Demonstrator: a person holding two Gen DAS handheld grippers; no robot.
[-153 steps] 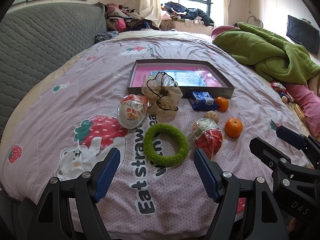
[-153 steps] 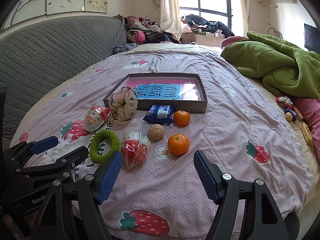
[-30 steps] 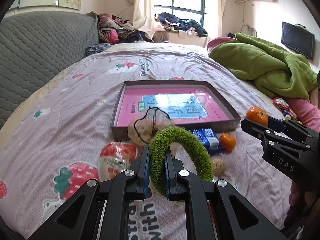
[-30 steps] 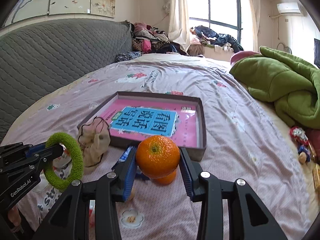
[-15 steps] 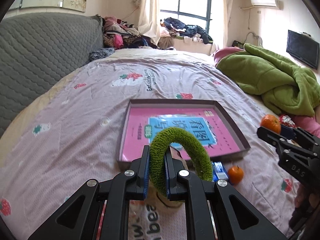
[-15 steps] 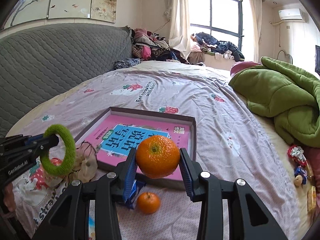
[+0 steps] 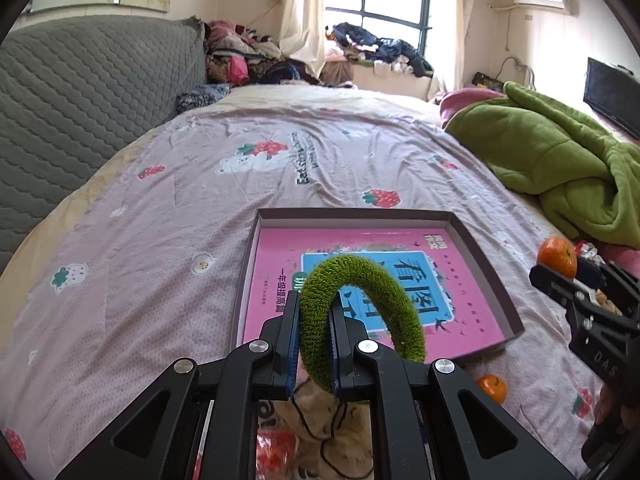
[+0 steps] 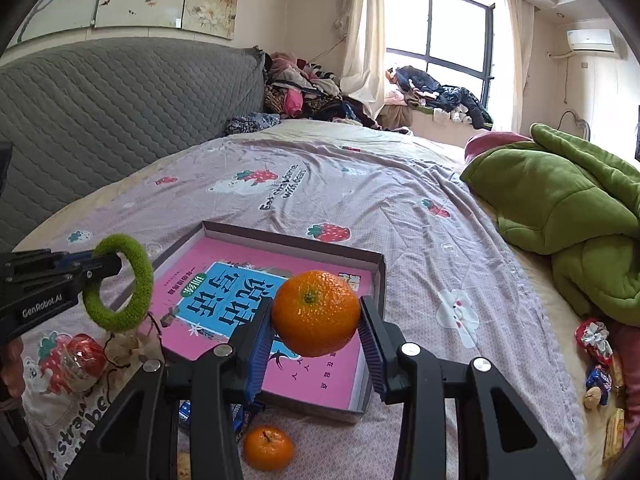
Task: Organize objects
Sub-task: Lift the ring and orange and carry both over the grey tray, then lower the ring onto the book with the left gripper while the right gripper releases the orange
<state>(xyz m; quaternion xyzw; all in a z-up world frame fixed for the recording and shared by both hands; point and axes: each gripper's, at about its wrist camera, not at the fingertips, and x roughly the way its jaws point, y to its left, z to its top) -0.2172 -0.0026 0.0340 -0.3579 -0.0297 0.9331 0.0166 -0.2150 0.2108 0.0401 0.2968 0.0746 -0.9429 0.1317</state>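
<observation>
My left gripper (image 7: 314, 332) is shut on a fuzzy green ring (image 7: 372, 284) and holds it in the air over the near edge of the shallow box (image 7: 484, 256) with a pink and blue book inside. The ring also shows in the right wrist view (image 8: 138, 276). My right gripper (image 8: 316, 332) is shut on a large orange (image 8: 316, 312) above the box (image 8: 380, 276). That orange shows in the left wrist view (image 7: 557, 256) at the right.
A small orange (image 8: 267, 446) lies on the bedspread in front of the box. A mesh pouch (image 8: 124, 346) and a red wrapped snack (image 8: 80, 358) lie left of it. A green blanket (image 8: 560, 208) is heaped at the right. A grey headboard (image 7: 72, 92) is at the left.
Both grippers have moved forward and higher toward the box, each keeping its object. The box looks nearer and the loose items have dropped below the fingers.
</observation>
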